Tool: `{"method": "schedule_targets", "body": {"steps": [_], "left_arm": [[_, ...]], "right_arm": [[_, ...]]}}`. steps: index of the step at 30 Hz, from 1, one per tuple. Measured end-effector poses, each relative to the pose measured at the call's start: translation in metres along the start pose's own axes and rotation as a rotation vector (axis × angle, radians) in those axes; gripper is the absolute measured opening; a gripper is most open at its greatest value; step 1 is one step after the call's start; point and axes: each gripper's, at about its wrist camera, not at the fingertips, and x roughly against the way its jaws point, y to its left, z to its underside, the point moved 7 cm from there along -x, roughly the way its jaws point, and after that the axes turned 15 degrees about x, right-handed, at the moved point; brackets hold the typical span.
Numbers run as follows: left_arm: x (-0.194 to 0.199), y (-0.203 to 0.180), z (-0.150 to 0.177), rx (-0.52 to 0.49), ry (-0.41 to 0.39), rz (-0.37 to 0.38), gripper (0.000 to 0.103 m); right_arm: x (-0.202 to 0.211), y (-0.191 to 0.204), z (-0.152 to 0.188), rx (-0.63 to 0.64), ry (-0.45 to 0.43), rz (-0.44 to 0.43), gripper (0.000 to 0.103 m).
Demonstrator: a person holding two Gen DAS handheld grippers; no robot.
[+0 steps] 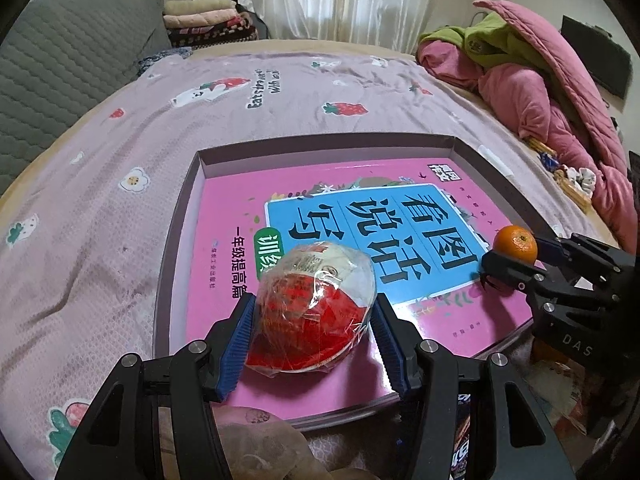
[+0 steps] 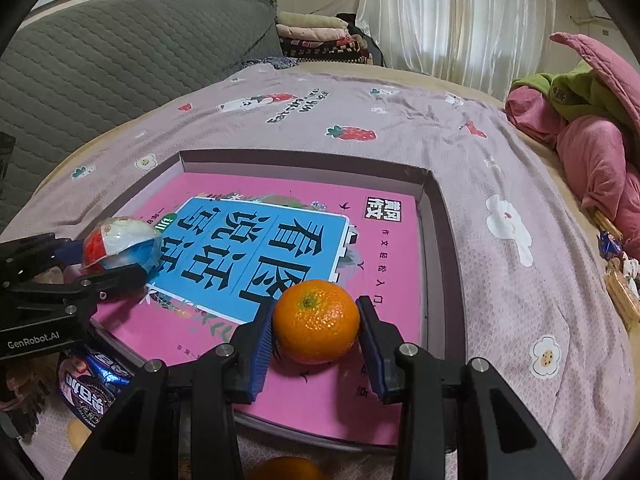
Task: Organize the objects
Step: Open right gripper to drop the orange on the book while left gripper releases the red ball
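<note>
Inside shallow box [image 1: 188,216]: pink book [image 1: 496,320], wrapped snack [image 1: 316,312], orange [image 2: 316,322].

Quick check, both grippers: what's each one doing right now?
Left gripper: shut on the plastic-wrapped snack, over the pink book.
Right gripper: shut on the orange.

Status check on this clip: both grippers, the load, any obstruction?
Left gripper shut on wrapped snack. Right gripper shut on orange. Both over pink book in box. Nothing in the way.
</note>
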Motion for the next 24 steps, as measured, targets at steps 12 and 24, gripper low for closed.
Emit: {"method": "schedule_targets", "body": {"steps": [12,24], "left_arm": [[0.003,-0.002,0.003,-0.001,0.021,0.006,0.059],[0.017,-0.004,0.0,-0.005,-0.01,-0.024,0.06]], "right_arm": [[0.005,-0.003,0.001,-0.024,-0.018,-0.006,0.045],[0.023,-0.004,-0.007,-0.008,-0.072,0.028,0.047]]}}
